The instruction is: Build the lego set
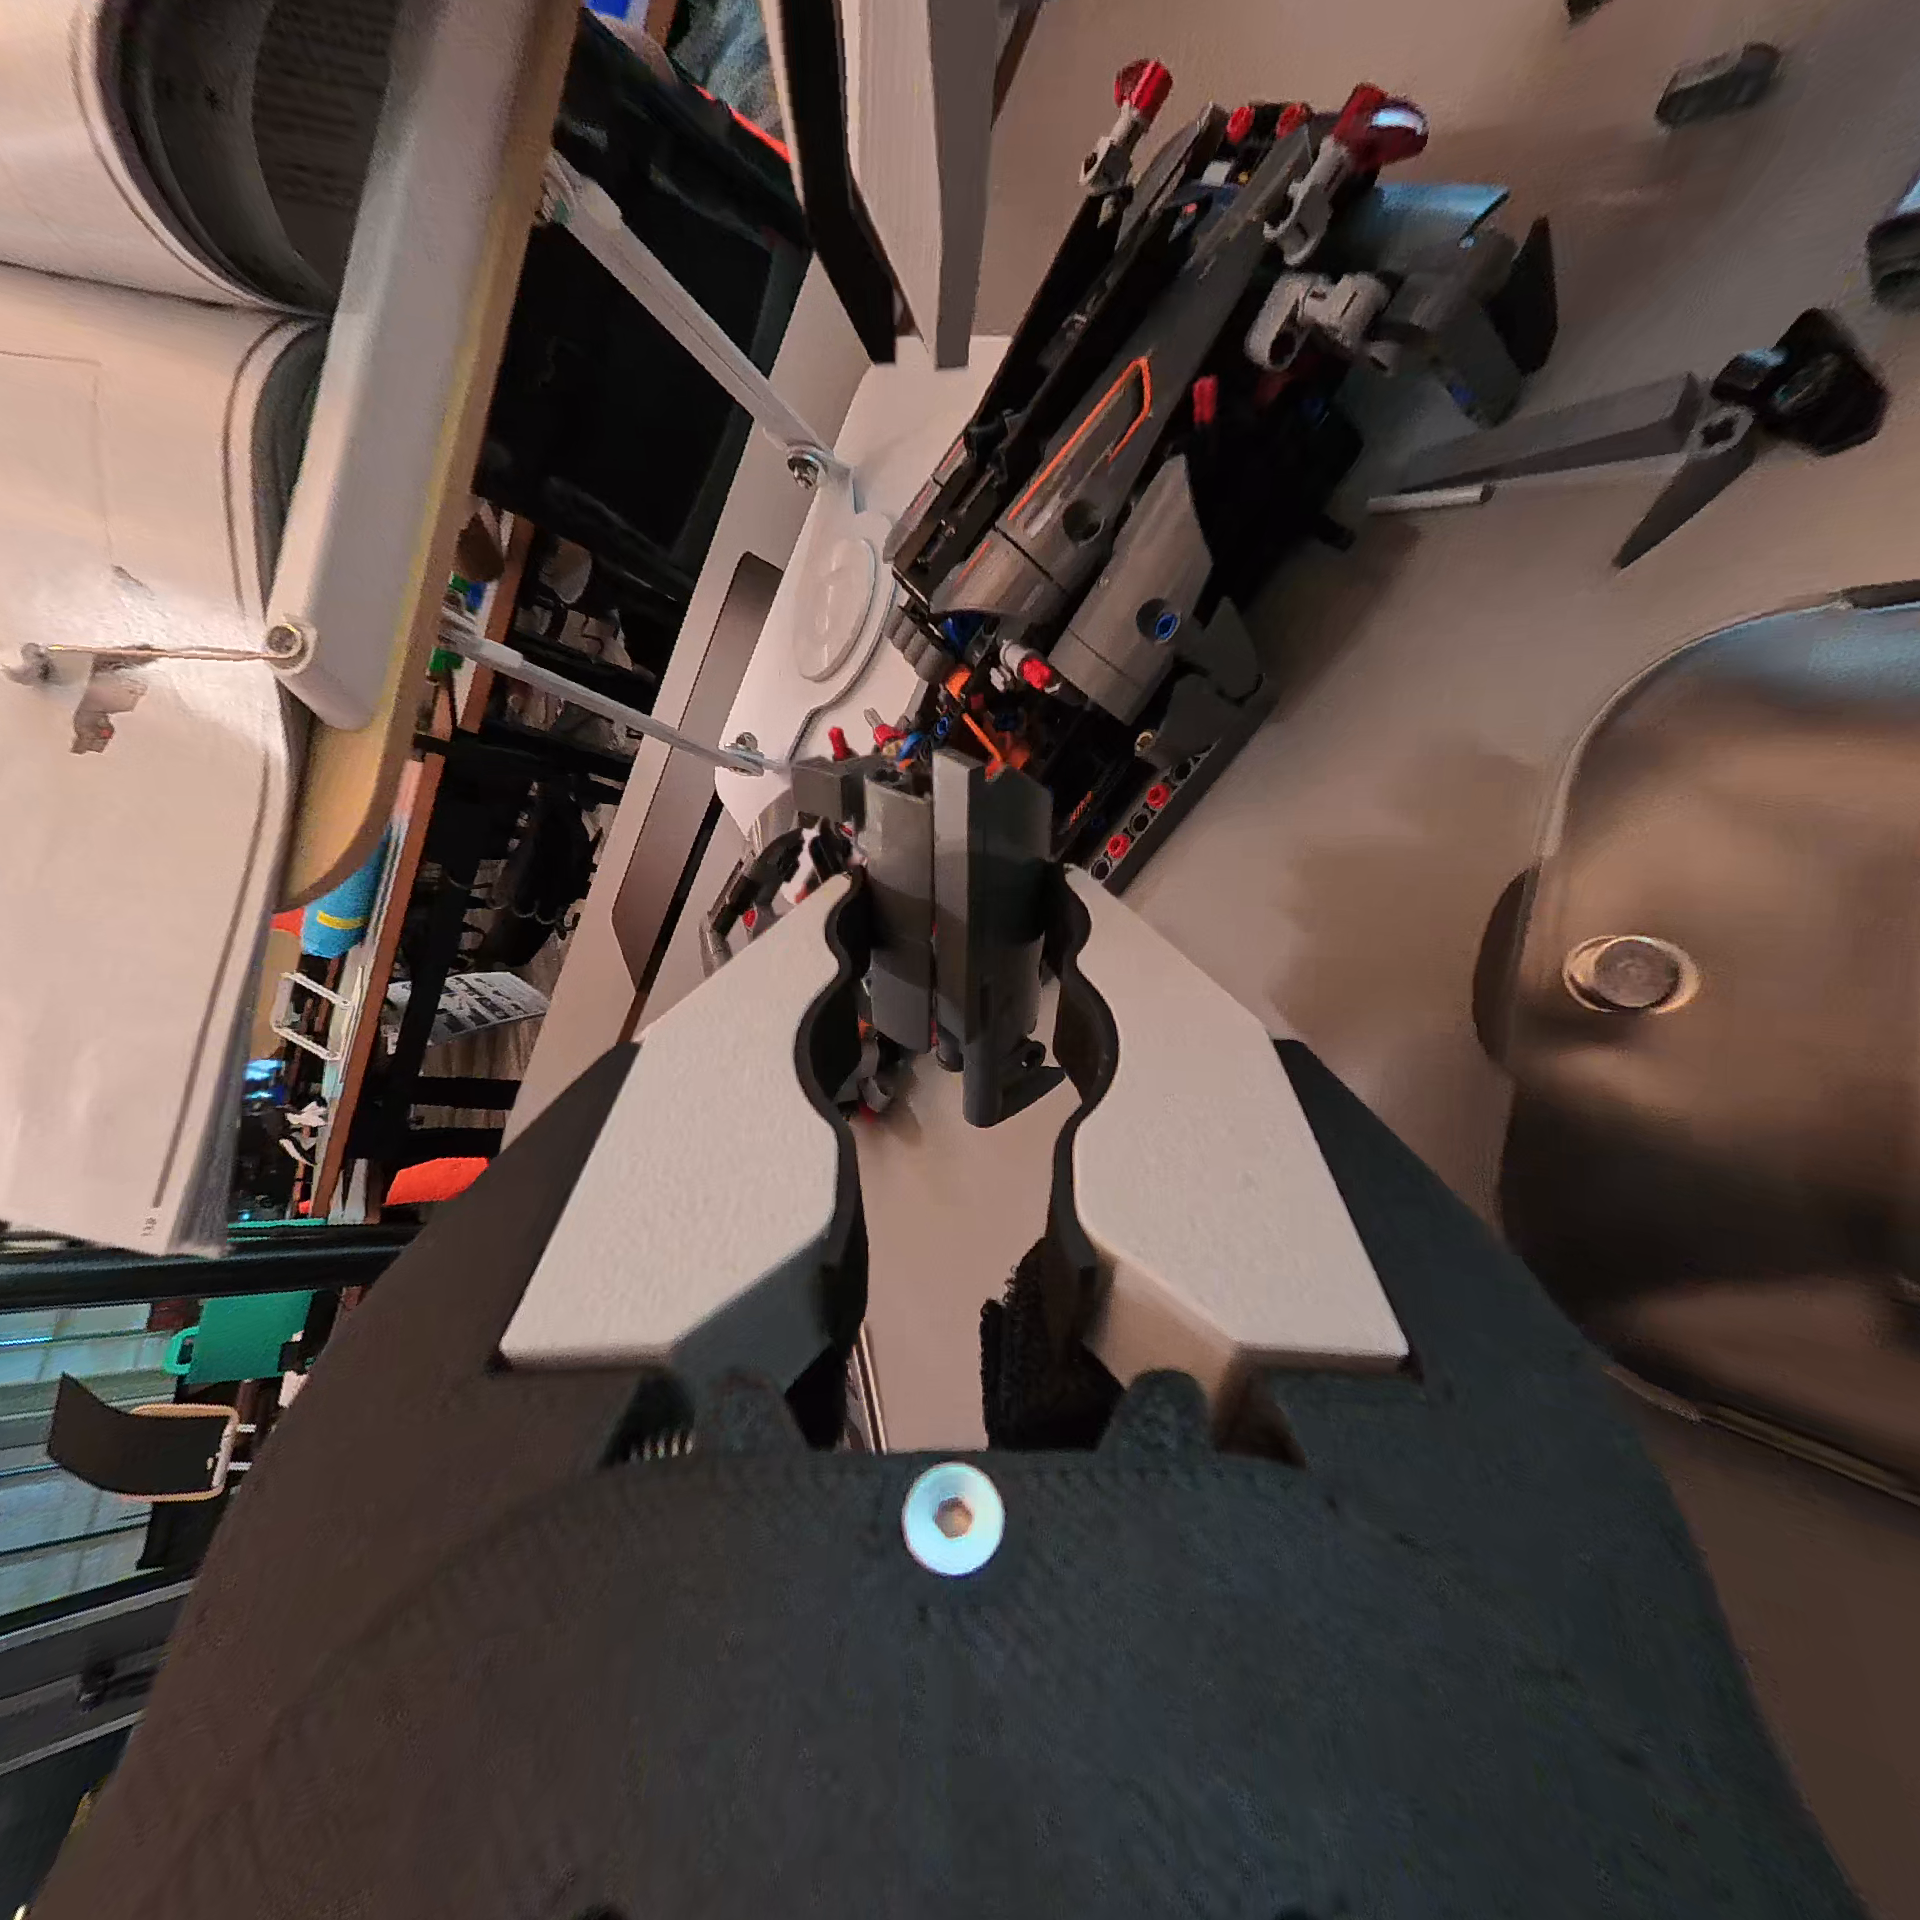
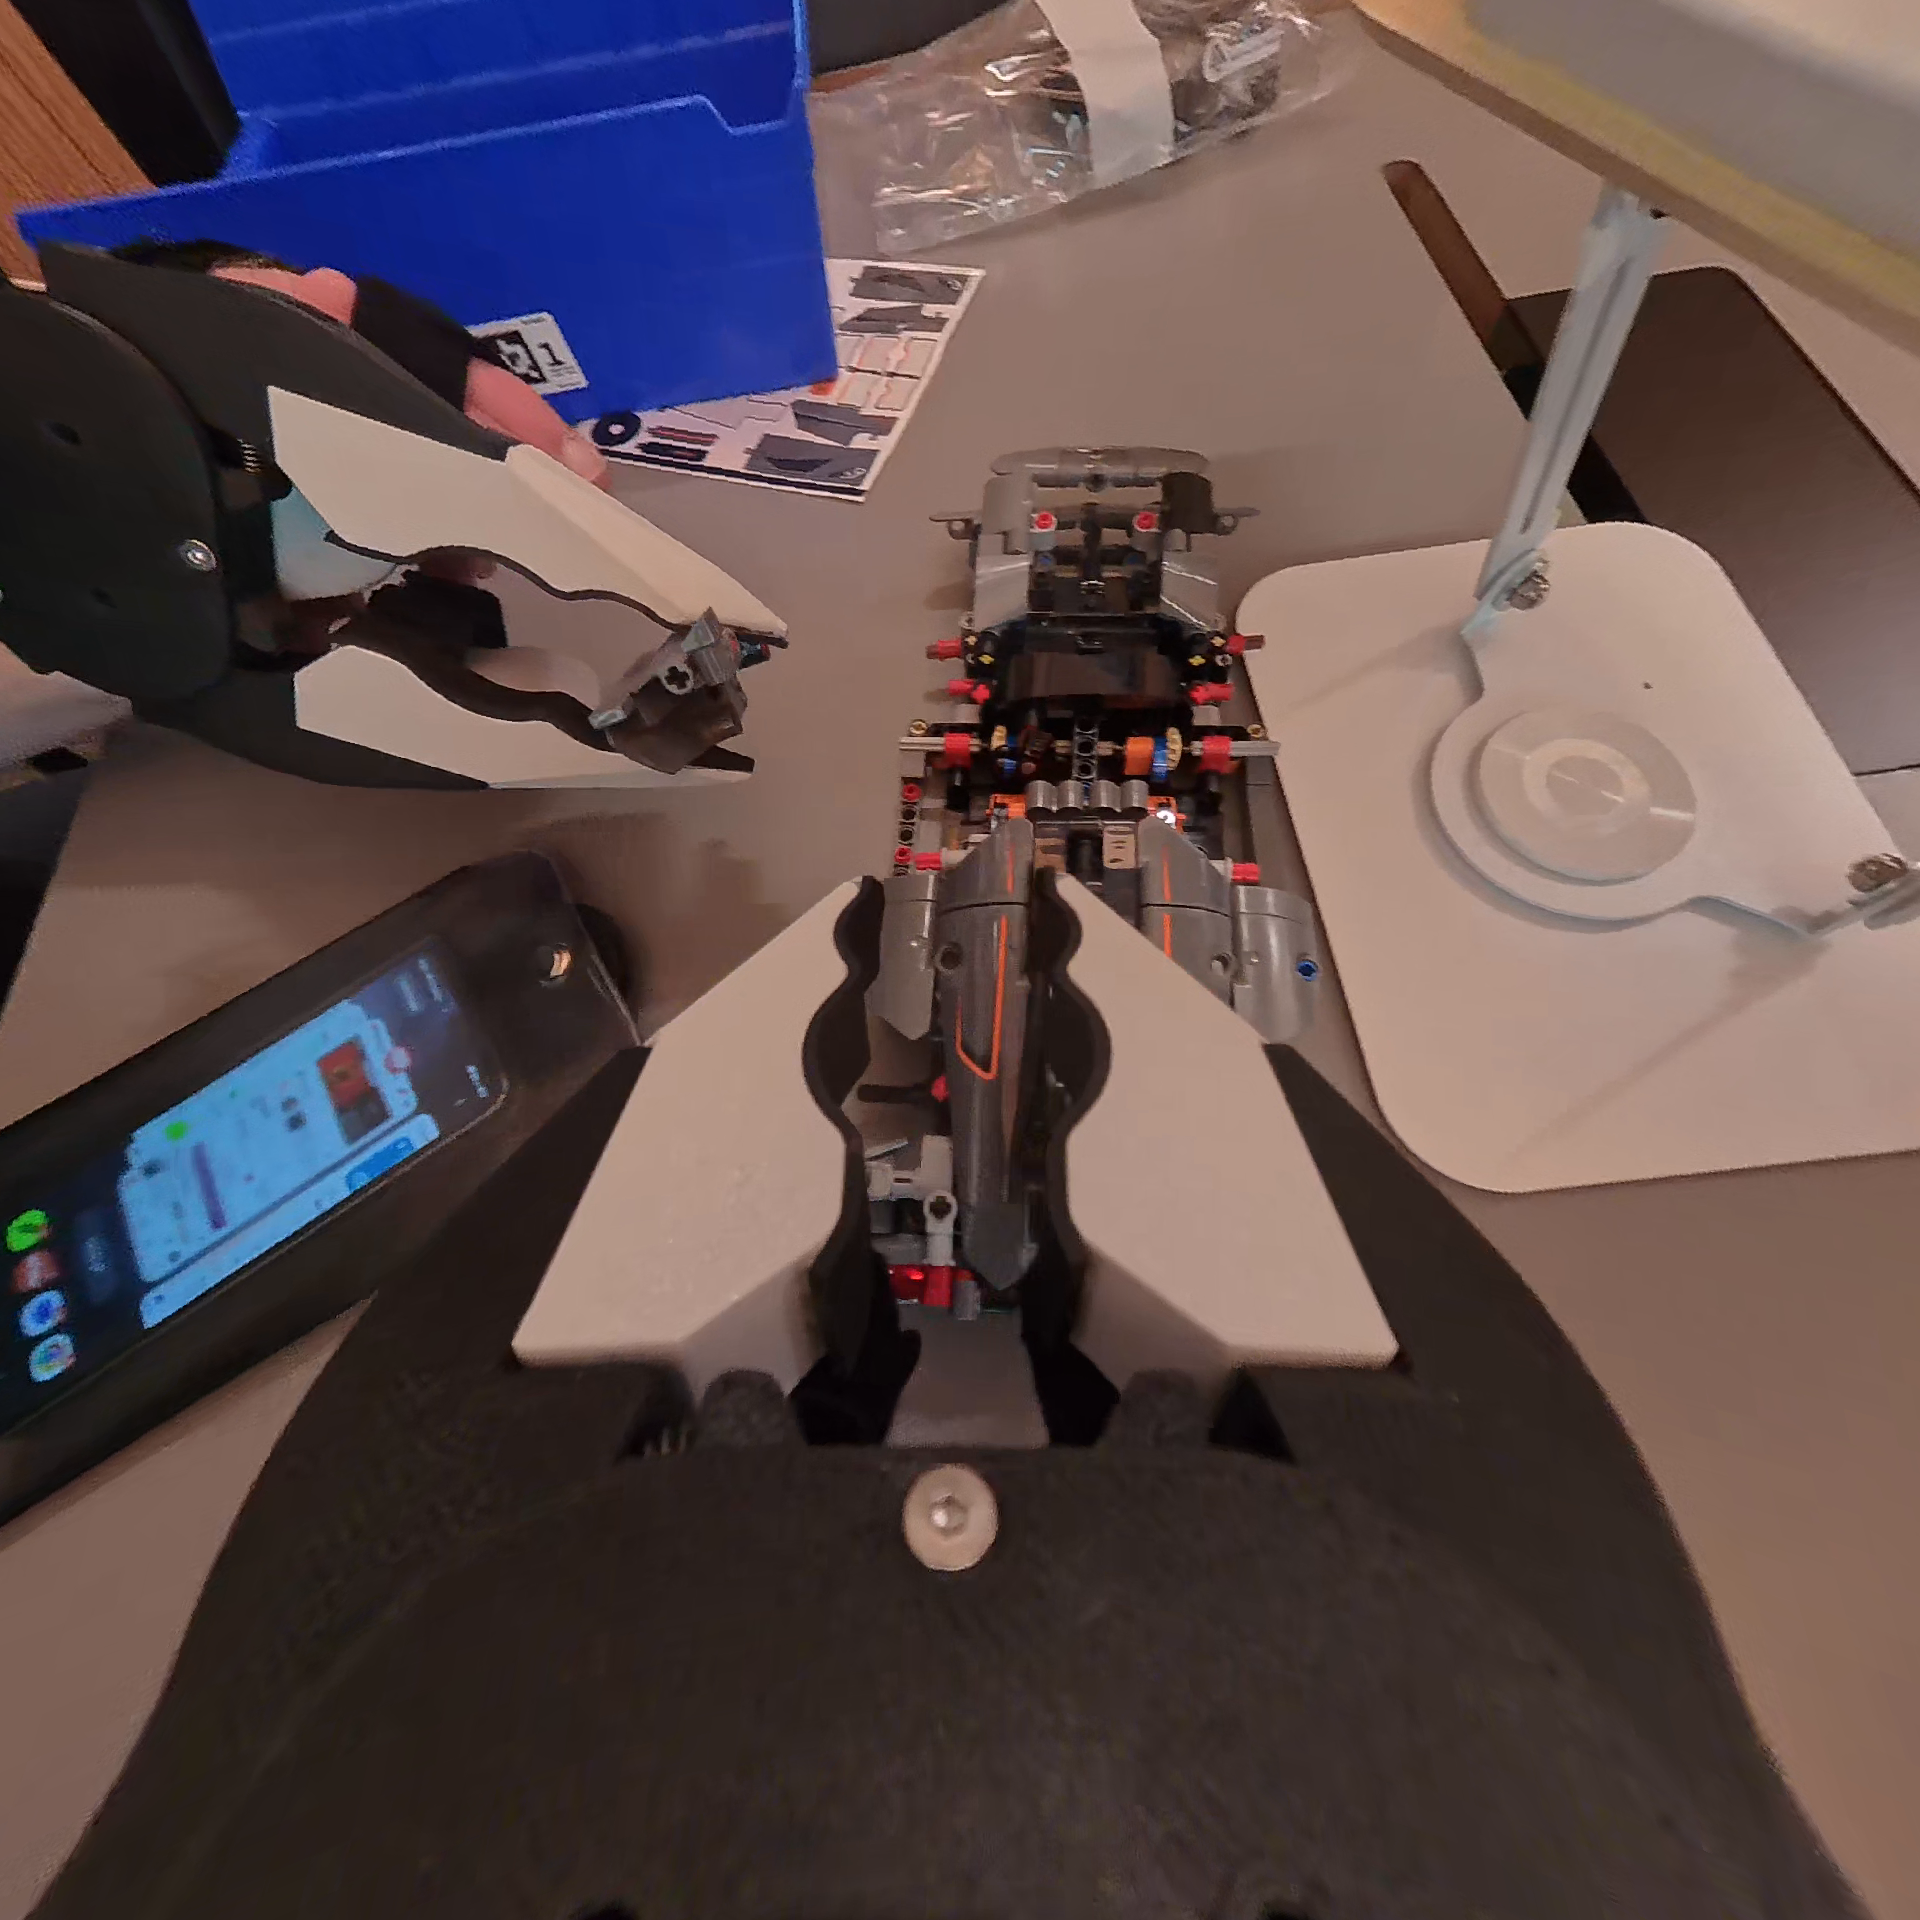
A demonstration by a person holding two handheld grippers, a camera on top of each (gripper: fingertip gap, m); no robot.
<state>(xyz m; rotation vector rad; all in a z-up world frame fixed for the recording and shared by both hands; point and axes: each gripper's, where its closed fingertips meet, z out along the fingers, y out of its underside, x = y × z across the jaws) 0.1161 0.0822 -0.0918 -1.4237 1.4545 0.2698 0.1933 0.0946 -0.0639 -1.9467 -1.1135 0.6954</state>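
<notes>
The long grey, black and orange lego car lies on the grey table, nose away from me. My right gripper is shut on its rear grey panel with the orange stripe. My left gripper, turned on its side left of the car, is shut on a small grey sub-assembly. In the left wrist view that sub-assembly sits between the left gripper's tips, close to the car. One right finger shows at the top.
A phone in a dark holder lies at the near left, below my left gripper. A white stand base is right of the car. A blue bin, a printed sheet and a parts bag are behind. Across from one pair of fingers to the other is roughly 9 centimeters.
</notes>
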